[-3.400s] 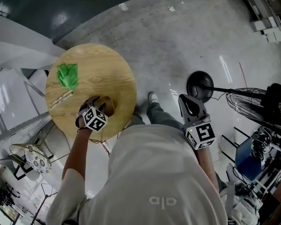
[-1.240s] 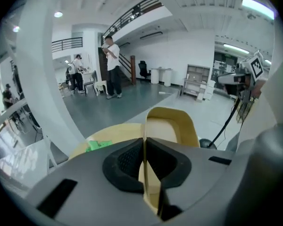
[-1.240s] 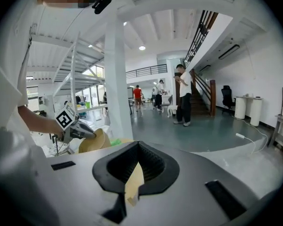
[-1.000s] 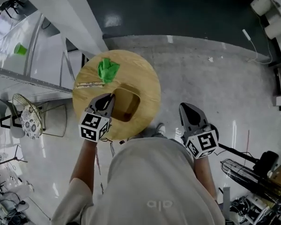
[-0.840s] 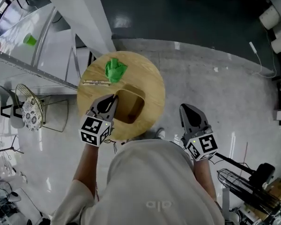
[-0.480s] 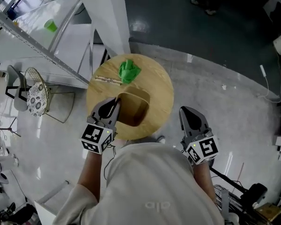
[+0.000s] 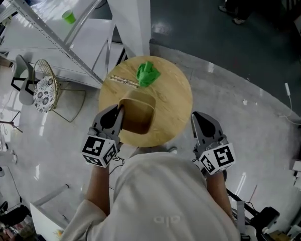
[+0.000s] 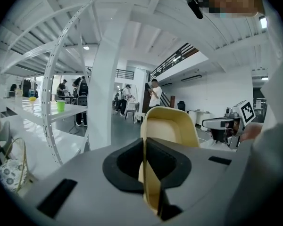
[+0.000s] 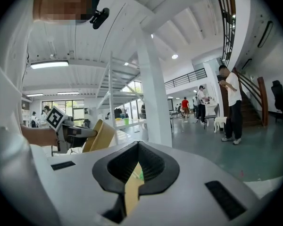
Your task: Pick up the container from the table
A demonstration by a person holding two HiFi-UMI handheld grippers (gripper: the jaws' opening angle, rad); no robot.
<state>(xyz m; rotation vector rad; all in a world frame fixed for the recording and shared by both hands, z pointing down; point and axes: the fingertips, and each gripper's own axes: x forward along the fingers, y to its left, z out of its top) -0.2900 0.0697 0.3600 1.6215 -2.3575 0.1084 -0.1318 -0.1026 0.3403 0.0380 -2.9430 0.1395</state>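
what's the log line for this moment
left gripper: shut on container wall | right gripper: shut, empty | table: green cloth on it

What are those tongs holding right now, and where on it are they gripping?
The left tongs pinch the tan container by one side wall, at its rim. The right tongs hold nothing.

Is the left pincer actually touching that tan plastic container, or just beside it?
Touching. The left gripper view shows the left gripper with its jaws clamped on one wall of the tan rounded plastic container.
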